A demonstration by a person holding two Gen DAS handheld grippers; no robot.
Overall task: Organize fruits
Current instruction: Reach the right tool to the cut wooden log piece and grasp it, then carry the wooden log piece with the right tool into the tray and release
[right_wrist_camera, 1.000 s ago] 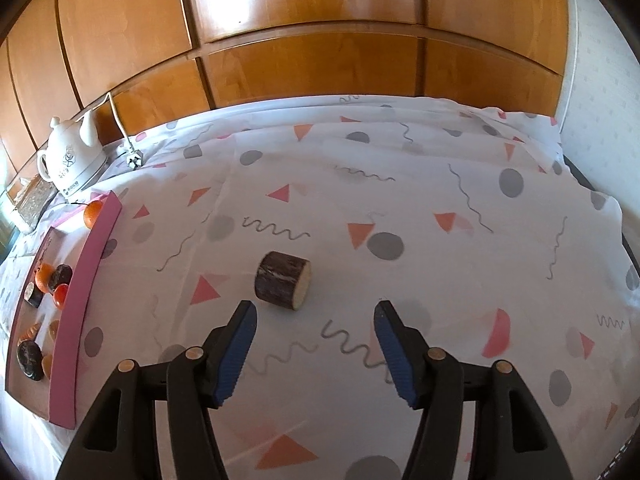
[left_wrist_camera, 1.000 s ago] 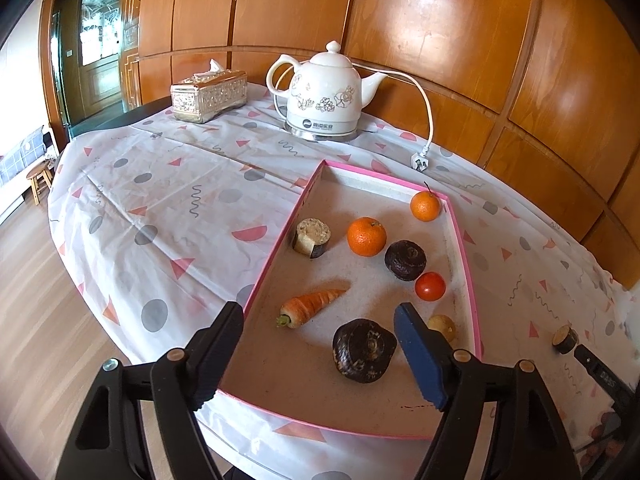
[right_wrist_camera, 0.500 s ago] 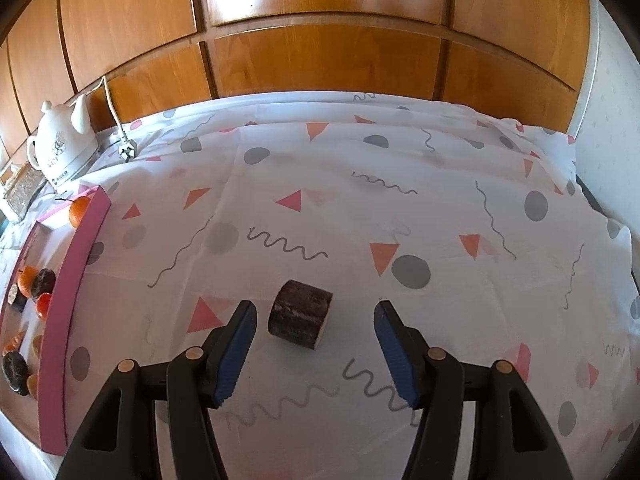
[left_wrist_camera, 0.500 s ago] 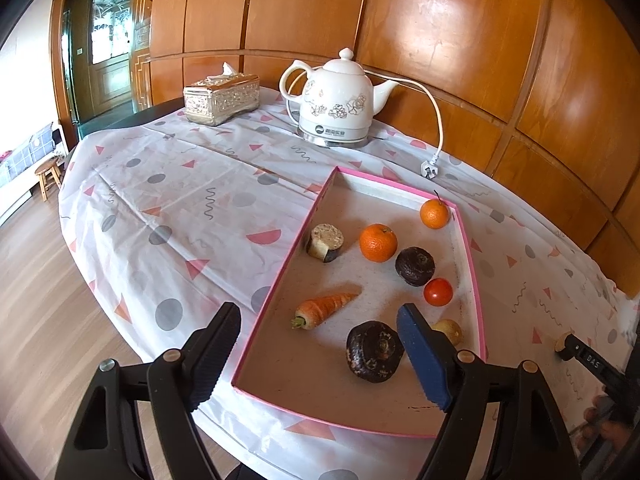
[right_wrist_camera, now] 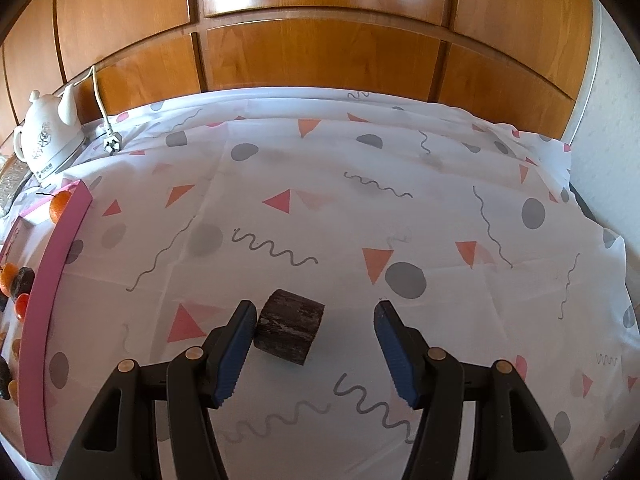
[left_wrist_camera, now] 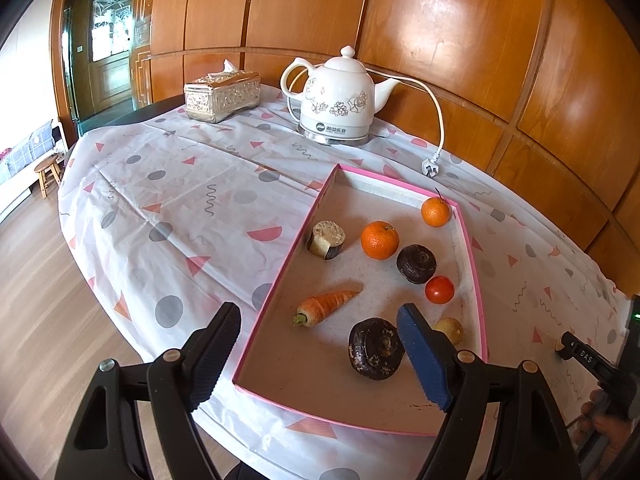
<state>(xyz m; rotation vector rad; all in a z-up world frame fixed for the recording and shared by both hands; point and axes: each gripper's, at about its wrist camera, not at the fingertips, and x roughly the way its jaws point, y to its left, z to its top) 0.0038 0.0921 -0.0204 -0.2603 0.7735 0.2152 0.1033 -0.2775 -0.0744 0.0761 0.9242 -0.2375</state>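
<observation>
In the left wrist view, a shiny tissue box (left_wrist_camera: 222,95) sits far back on the worktop (left_wrist_camera: 168,184), which has a white cloth with dots and triangles. Next to it, more to the right, stands a white teapot (left_wrist_camera: 340,100) with a cord and plug (left_wrist_camera: 430,166). In front of the teapot lies a pink tray (left_wrist_camera: 280,276). Inside the tray, from left to right, are a carrot (left_wrist_camera: 324,307), a cut brown-and-white chunk (left_wrist_camera: 326,239), a big orange (left_wrist_camera: 380,240), a dark round fruit (left_wrist_camera: 375,348), another dark round fruit (left_wrist_camera: 416,263), a small orange (left_wrist_camera: 435,211) in the far corner, a red tomato (left_wrist_camera: 439,289) and a little yellow fruit (left_wrist_camera: 452,330). The left tool (left_wrist_camera: 318,354) hangs over the near end of the tray. It is wide open and holds nothing. Its right finger hides part of the yellow fruit.

In the right wrist view, the pink tray (right_wrist_camera: 52,280) is at the far left edge, with the teapot (right_wrist_camera: 48,140) behind it. In the middle of the cloth lies a dark little log piece (right_wrist_camera: 289,327) on its side, well apart from the tray. The right tool (right_wrist_camera: 314,350) is wide open around it. The left finger (right_wrist_camera: 236,344) is just beside the log, maybe touching it. The right finger (right_wrist_camera: 394,354) is apart from it. The tool grips nothing.
</observation>
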